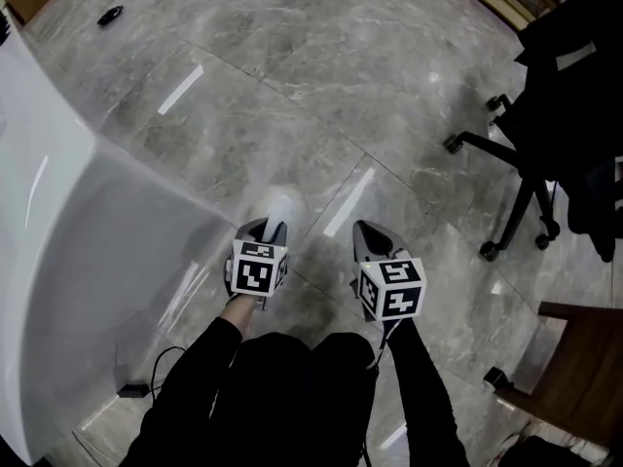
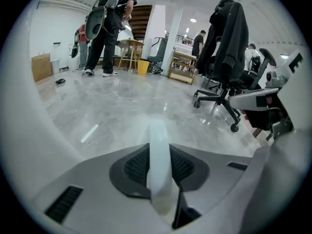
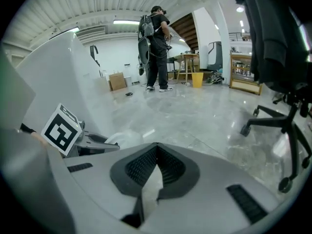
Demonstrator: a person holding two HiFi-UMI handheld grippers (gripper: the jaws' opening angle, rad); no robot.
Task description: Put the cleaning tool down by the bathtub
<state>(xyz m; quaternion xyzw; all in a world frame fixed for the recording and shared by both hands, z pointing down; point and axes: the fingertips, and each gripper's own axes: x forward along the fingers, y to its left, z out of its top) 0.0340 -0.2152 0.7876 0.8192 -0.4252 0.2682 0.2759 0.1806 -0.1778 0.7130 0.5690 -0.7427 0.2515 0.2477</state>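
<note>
Clamping flat white strip (image 2: 159, 140) | left tool (image 1: 267, 226) | glossy bathtub (image 1: 78, 251) alongside

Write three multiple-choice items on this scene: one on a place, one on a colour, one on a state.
1. The bathtub lies where from the grippers?
A. left
B. right
C. straight ahead

2. The cleaning tool is:
A. red
B. white
C. black

3. The right gripper has its jaws:
A. wide apart
B. on the tool
C. together, empty

Answers:
1 A, the head view shows it along the left edge.
2 B, a white strip sits in the left gripper.
3 C, its pads meet with nothing between.
</note>
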